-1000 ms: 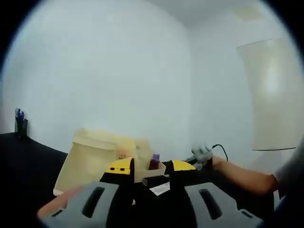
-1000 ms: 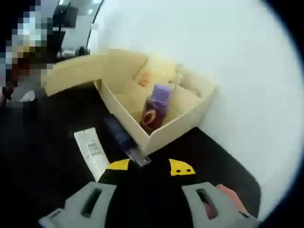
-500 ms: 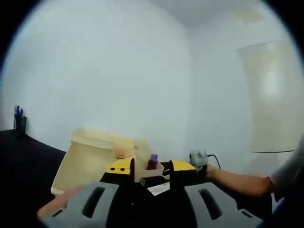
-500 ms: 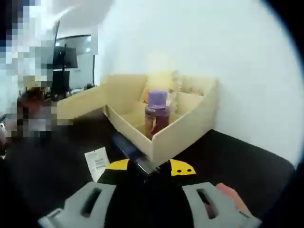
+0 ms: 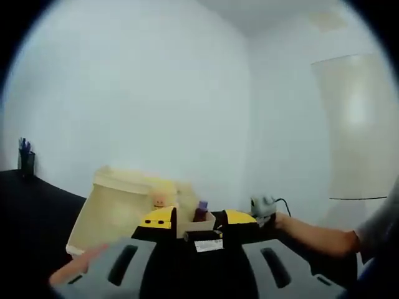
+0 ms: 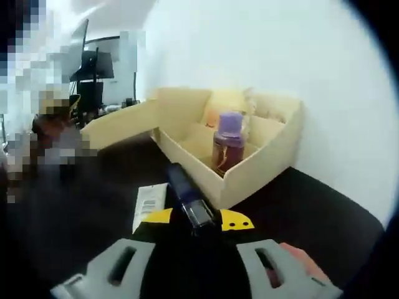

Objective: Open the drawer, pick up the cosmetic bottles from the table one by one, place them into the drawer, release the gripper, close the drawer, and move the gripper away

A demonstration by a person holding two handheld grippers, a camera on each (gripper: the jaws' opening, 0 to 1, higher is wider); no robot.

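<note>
White tube point(image 6: 148, 204): flat on black table point(image 6: 324, 212), long axis running away from camera.
Right gripper point(image 6: 196, 219): clamped on dark blue tube point(image 6: 187, 198), pointing toward open drawer point(image 6: 249, 171).
Purple-capped bottle point(image 6: 227, 142): upright inside drawer.
Left gripper point(image 5: 198, 219): grip state unclear.

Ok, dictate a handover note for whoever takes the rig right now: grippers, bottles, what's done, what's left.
Left gripper: open, low over the table, facing the drawer.
Right gripper: end of the dark blue tube sits between its jaws; grip unclear.
Done: drawer open, purple bottle upright inside.
White tube lies on the table.
Left: both tubes in, release, close drawer, withdraw.
</note>
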